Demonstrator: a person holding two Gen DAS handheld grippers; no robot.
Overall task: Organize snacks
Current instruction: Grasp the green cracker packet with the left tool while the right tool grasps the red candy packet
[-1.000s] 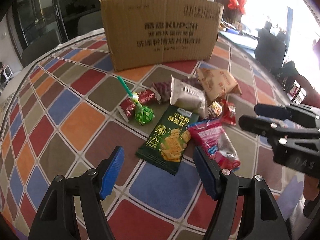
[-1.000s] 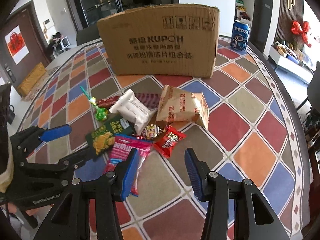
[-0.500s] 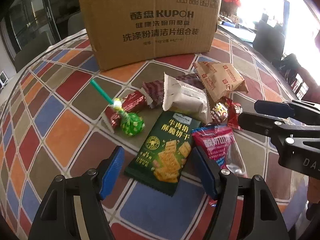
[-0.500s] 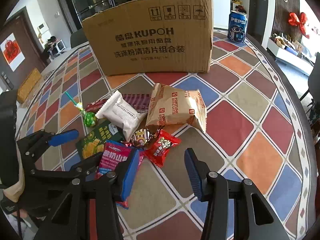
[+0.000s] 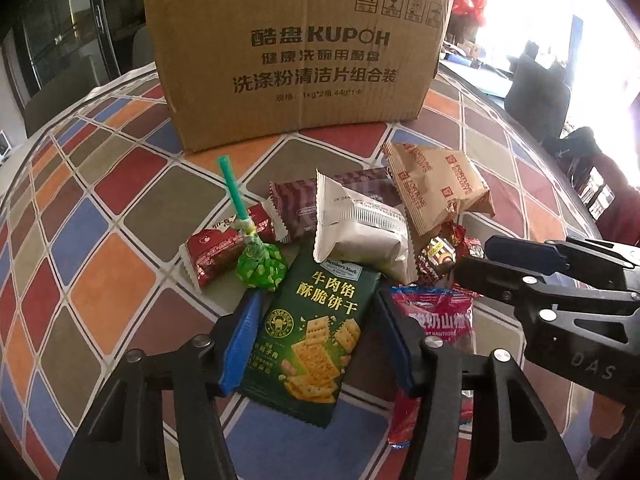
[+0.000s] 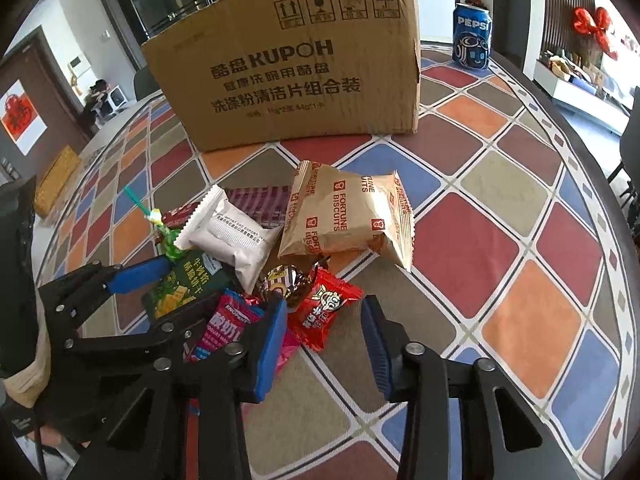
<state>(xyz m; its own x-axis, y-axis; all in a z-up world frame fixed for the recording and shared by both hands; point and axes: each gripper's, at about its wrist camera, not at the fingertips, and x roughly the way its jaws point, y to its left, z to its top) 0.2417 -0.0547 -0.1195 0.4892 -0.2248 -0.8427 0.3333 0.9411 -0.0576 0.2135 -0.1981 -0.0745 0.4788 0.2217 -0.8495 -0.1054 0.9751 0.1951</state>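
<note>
With left gripper (image 5: 316, 344) jaws open astride green cracker packet (image 5: 308, 340), right gripper (image 6: 324, 344) open; next: close, lift.

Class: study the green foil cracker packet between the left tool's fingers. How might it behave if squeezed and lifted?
The flat green foil cracker packet looks thin, so probably light. Its glossy film may slip on the left tool's blue pads. The pictured crackers suggest brittle contents; a hard squeeze could crack them. Its far end lies under the white pillow-shaped wrapper, which may shift.
</note>
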